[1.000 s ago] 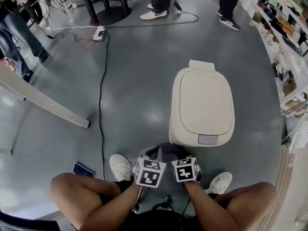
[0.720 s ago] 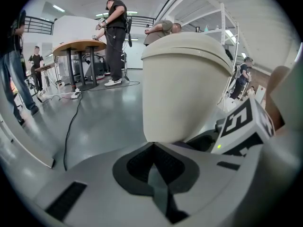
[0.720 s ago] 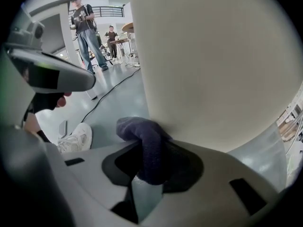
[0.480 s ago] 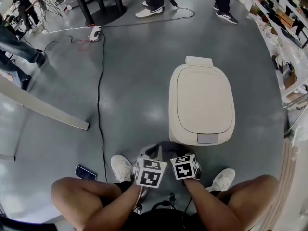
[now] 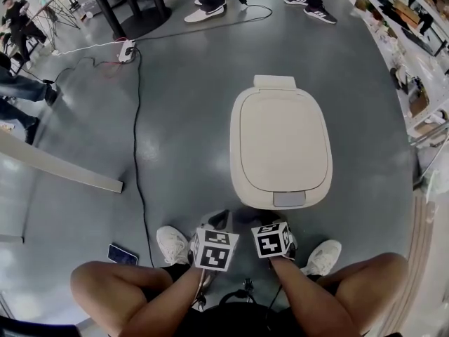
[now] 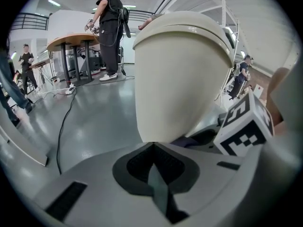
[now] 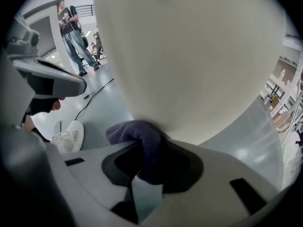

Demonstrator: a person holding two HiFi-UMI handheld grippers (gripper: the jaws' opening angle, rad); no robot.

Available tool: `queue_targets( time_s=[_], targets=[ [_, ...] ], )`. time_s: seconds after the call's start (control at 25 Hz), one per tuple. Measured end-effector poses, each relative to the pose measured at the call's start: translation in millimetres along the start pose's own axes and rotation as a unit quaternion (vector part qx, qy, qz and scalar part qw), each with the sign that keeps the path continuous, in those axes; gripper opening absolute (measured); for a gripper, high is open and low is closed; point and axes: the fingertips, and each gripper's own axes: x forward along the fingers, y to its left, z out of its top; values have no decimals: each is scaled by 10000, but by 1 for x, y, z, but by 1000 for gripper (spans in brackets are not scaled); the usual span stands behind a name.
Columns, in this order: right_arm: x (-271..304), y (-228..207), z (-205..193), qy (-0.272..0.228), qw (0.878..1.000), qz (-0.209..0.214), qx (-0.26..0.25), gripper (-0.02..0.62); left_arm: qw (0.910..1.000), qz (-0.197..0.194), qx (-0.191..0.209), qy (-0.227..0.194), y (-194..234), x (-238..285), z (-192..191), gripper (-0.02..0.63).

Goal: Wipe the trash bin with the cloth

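Since a second ago the head view has been swung slightly: the trash bin (image 5: 280, 142) is now seen a little left and higher in frame, and both tongs are kept low at its near face. The right tongs (image 7: 147, 171) are clamped on a bunched dark cloth (image 7: 142, 141). The cloth is pressed to the bin's lower front wall, presumably so that the wall can be rubbed. The left tongs (image 6: 152, 170) are closed together with nothing held, just beside the right ones, likely parked out of the way. The bin is stood on the grey floor (image 5: 182, 139) just ahead of the person's shoes (image 5: 172, 243), lid closed. Cream plastic, rounded, smooth, with a grey tab at the lid's front edge. No dirt can be made out.
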Motion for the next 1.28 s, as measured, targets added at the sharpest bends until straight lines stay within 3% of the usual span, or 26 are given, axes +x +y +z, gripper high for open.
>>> queue_targets(
  time_s=[0.2, 0.64, 0.76, 1.28],
  targets=[
    [2, -22, -11, 119, 9996, -169, 189, 104, 9991, -122, -335, 209, -11, 5, -12, 0],
    [-10, -68, -24, 148, 9990, -330, 265, 104, 9995, 33, -256, 194, -38, 4, -8, 0],
    [-16, -73, -25, 66, 9989, -369, 288, 104, 9989, 10, -417, 230, -45, 0, -6, 0],
    [-57, -116, -34, -508, 9969, -360, 478, 104, 9993, -168, -252, 233, -103, -2, 17, 0]
  ],
)
